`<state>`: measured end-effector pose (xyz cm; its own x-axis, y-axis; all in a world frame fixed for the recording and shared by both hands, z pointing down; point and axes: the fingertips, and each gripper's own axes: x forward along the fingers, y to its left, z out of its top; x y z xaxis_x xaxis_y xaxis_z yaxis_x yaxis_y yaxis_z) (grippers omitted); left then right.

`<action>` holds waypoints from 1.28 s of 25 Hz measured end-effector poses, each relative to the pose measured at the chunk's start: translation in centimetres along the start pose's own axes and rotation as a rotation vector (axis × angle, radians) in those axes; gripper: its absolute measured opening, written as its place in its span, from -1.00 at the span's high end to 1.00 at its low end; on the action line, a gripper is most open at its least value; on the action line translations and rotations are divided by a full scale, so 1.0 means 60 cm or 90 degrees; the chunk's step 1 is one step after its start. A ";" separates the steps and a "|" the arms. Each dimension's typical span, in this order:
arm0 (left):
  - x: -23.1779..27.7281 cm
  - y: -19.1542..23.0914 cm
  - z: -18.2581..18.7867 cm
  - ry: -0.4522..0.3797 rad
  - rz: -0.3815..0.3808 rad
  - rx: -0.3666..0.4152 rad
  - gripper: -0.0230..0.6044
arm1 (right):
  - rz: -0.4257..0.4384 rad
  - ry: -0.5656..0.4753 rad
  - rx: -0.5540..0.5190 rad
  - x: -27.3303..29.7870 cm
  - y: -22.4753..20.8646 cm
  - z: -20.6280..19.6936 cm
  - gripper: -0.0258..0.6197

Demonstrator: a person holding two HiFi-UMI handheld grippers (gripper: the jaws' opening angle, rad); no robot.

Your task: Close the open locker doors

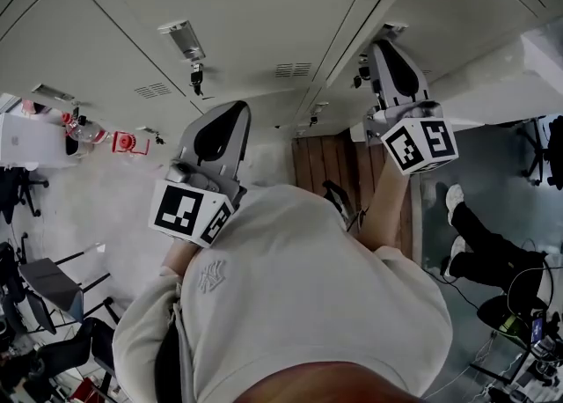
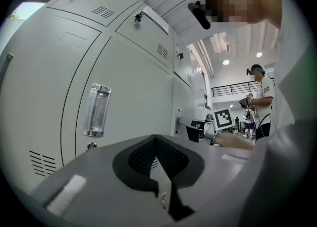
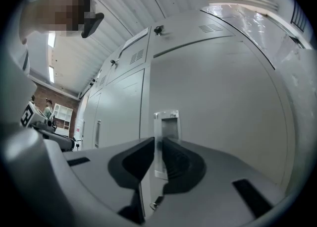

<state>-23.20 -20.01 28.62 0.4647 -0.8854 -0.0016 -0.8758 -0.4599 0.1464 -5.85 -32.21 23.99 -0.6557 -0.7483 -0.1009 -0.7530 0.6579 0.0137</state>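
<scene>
A row of pale grey lockers (image 1: 220, 5) fills the top of the head view. My left gripper (image 1: 222, 121) is raised toward them with its jaws together and nothing between them. In the left gripper view a shut door with a clear handle (image 2: 96, 110) lies ahead of the left gripper (image 2: 156, 141). My right gripper (image 1: 387, 47) reaches up to a grey door panel (image 1: 475, 5) that stands at an angle to the row. In the right gripper view that door's recessed handle (image 3: 167, 129) sits just beyond the right gripper (image 3: 158, 146), whose jaws are drawn to a thin slit.
My own pale hoodie (image 1: 308, 304) covers the lower head view. Another person (image 2: 260, 97) stands farther off, and someone's legs (image 1: 479, 238) show at the right. Office chairs (image 1: 44, 287) and red items (image 1: 128, 142) lie at the left. A wooden strip (image 1: 330, 164) lies below the lockers.
</scene>
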 end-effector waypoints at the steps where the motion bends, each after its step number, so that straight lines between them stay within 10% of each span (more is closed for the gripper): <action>1: 0.000 0.005 0.000 0.001 0.003 0.000 0.93 | -0.001 0.000 0.001 0.004 -0.002 -0.001 0.78; 32: -0.074 0.082 -0.002 0.012 0.043 -0.014 0.93 | -0.163 0.025 -0.059 0.022 -0.011 -0.001 0.78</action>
<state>-29.57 -18.34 29.49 0.4070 -0.9130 0.0272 -0.9024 -0.3973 0.1666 -6.24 -33.65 23.94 -0.4440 -0.8929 -0.0747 -0.8950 0.4380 0.0839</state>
